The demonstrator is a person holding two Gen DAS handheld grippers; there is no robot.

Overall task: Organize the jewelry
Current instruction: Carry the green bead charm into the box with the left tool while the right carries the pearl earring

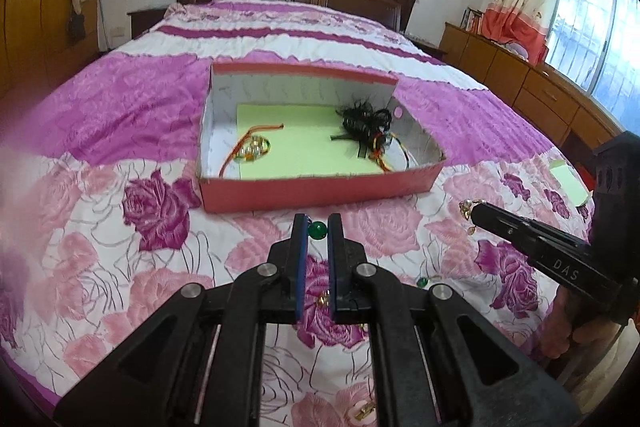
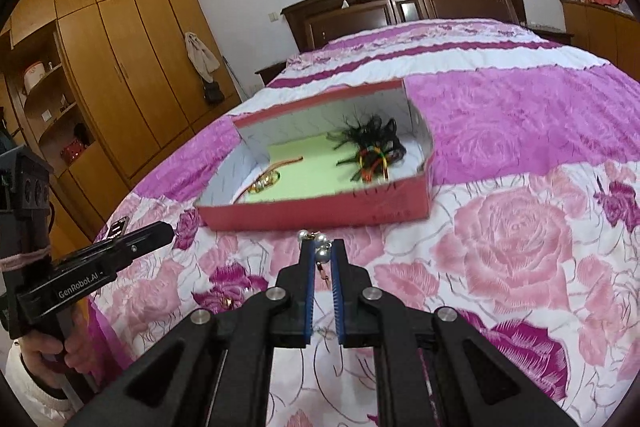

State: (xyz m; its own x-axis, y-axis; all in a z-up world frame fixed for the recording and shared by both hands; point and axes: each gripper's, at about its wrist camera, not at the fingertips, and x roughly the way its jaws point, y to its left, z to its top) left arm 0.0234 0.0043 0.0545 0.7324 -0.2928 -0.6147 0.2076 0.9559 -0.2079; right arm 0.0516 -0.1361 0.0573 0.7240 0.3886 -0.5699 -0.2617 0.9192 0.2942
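Observation:
A red shoebox [image 1: 320, 189] [image 2: 320, 213] lies open on the bed with a green sheet inside. It holds a beaded bracelet on an orange cord [image 1: 252, 150] [image 2: 266, 183] at the left and a black feathery piece with coloured cords [image 1: 366, 125] [image 2: 370, 143] at the right. My left gripper [image 1: 318, 230] is shut on a green bead piece [image 1: 317, 230], just in front of the box. My right gripper [image 2: 323, 251] is shut on a pearl earring [image 2: 322, 254], also before the box; it shows in the left wrist view [image 1: 476, 211].
The floral pink bedspread [image 1: 160, 227] covers the bed. A loose green bead [image 1: 421, 282] and small gold pieces [image 1: 364, 411] lie on it near me. A green note [image 1: 568, 183] lies at the right. A wardrobe [image 2: 120, 67] stands left, cabinets [image 1: 520, 79] right.

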